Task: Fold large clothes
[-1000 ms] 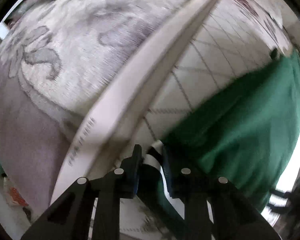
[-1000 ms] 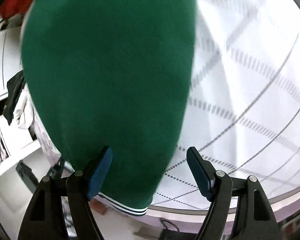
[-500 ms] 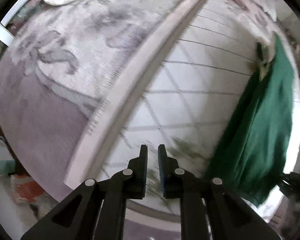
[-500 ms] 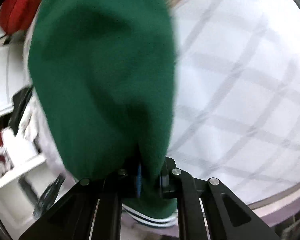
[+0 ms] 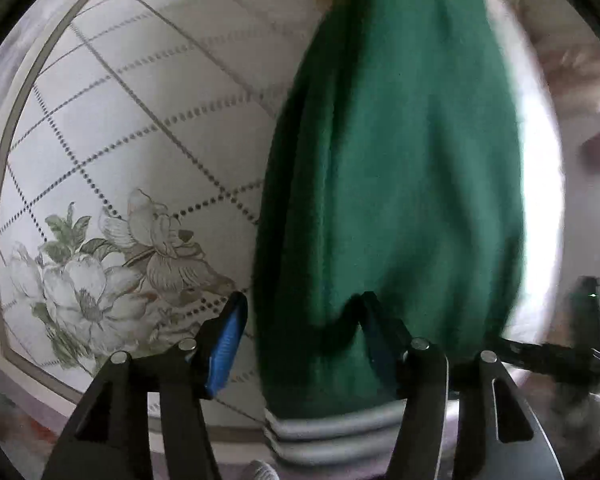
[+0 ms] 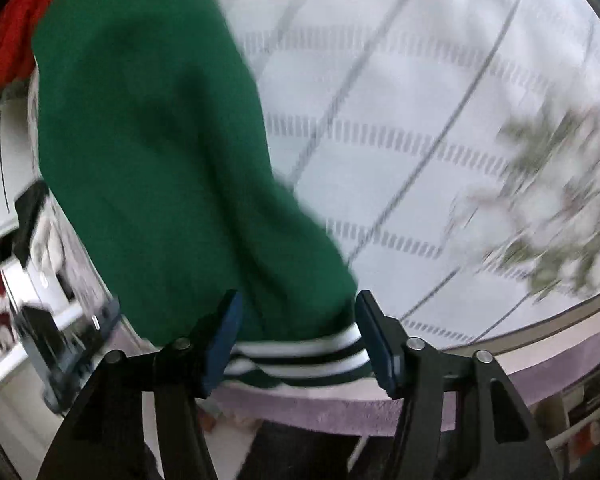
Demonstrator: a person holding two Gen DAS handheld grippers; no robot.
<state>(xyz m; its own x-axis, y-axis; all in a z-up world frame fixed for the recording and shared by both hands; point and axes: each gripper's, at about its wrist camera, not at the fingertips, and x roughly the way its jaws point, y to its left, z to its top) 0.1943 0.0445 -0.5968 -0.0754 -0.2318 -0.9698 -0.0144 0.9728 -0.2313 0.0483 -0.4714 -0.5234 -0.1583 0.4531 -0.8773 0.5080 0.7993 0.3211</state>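
Right wrist: right claw (image 6: 298,336), clamped before, now gapes around green garment (image 6: 160,160).

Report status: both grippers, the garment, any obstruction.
Left gripper open, right gripper open, both straddling the striped hem. Green garment lies on the quilted bed. No obstruction visible.

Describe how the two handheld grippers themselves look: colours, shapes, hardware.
The left gripper and the right gripper look alike: matte black angular linkage arms with triangular cut-outs, round silver pivot pins, and flat blue pads lining the fingers' inner faces. No cables, sleeves or markings show.
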